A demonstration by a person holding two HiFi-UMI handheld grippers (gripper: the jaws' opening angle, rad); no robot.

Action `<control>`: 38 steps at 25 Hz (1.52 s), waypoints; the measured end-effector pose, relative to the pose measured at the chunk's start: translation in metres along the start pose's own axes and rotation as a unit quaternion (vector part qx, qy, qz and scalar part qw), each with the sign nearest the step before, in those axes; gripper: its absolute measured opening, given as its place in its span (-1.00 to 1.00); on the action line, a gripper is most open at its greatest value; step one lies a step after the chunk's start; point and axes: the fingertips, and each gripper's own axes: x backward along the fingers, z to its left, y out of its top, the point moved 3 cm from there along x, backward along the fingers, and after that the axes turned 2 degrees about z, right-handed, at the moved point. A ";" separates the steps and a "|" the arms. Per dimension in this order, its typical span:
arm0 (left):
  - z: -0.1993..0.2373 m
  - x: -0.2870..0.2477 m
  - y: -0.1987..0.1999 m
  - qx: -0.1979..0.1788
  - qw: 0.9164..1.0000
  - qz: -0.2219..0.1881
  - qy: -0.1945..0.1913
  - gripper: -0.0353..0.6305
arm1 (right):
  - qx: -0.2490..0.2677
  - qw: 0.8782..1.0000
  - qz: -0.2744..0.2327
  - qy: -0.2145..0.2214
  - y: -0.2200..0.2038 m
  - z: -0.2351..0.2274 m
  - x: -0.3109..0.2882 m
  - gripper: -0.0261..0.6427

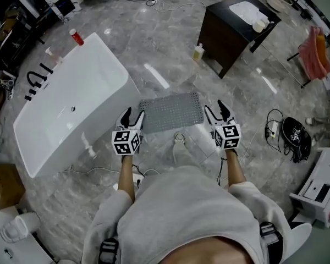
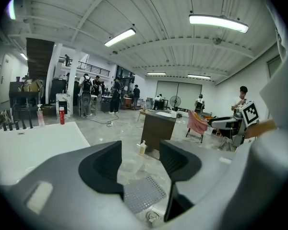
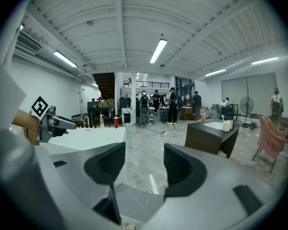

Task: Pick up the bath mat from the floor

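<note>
Both grippers out in front of the person, fingers pointing fwd and slightly down, side by side.

Left gripper [image 1: 133, 114]: fingers [image 2: 105, 166] apart at a middling gap. Nothing betw them, only floor [image 1: 170, 43] shows through. Not gripping.

Right gripper [image 1: 215, 109]: fingers [image 3: 182, 169] likewise apart, gap empty. Not gripping.

Bath mat [image 1: 171, 111]: grey, covered w/ small holes, lying flat on the grey marble floor.
- Head view: it sits betw the two grippers, just ahead of both sets of fingertips. Left fingertips are by its near-left corner, right fingertips by its right edge.
- Left gripper view: mat [image 2: 143, 194] low in the gap, below the fingers.
- Right gripper view: mat [image 3: 137, 202] low, under the gap and the left finger.
- No contact w/ either pair of fingers.

Surroundings:
- Floor drain [image 1: 179, 138]: just behind mat's near edge, betw the grippers, nearer the person than the fingertips.
- White bathtub [image 1: 71, 109]: left of left fingers, just beside mat's left edge. Red-capped bottle [image 1: 76, 37] on its far rim.
- Dark vanity cabinet [image 1: 231, 32] w/ white basin: well ahead and to the right of right fingers. Yellowish bottle [image 1: 198, 52] on floor by its left side.
- Black bag [image 1: 296, 138]: right of right fingers, well apart.
</note>
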 end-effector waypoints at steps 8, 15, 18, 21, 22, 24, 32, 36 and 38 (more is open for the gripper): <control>0.014 -0.076 0.021 0.004 1.000 0.026 0.008 -0.16 | -0.006 0.999 0.026 0.019 0.009 -0.048 -0.074 -0.17; 0.030 -0.117 0.014 0.017 0.998 0.062 0.023 -0.16 | -0.009 0.998 0.052 0.035 0.005 -0.076 -0.129 -0.17; 0.036 -0.133 0.009 0.021 0.997 0.074 0.027 -0.16 | -0.011 0.997 0.062 0.042 0.000 -0.085 -0.149 -0.17; 0.042 -0.146 0.002 0.027 0.995 0.087 0.032 -0.16 | -0.013 0.996 0.074 0.049 -0.008 -0.092 -0.166 -0.17; 0.044 -0.150 -0.001 0.029 0.995 0.091 0.034 -0.16 | -0.014 0.996 0.078 0.051 -0.011 -0.094 -0.171 -0.17; 0.048 -0.156 -0.007 0.032 0.994 0.098 0.037 -0.16 | -0.014 0.995 0.085 0.054 -0.019 -0.097 -0.179 -0.17; 0.050 -0.179 -0.032 0.026 0.992 0.117 0.045 -0.16 | -0.023 0.994 0.099 0.051 -0.048 -0.111 -0.193 -0.17; 0.057 -0.181 -0.044 0.026 0.991 0.122 0.050 -0.16 | -0.027 0.993 0.104 0.047 -0.062 -0.111 -0.195 -0.17; 0.062 -0.181 -0.053 0.026 0.990 0.124 0.055 -0.16 | -0.029 0.993 0.107 0.046 -0.071 -0.109 -0.194 -0.17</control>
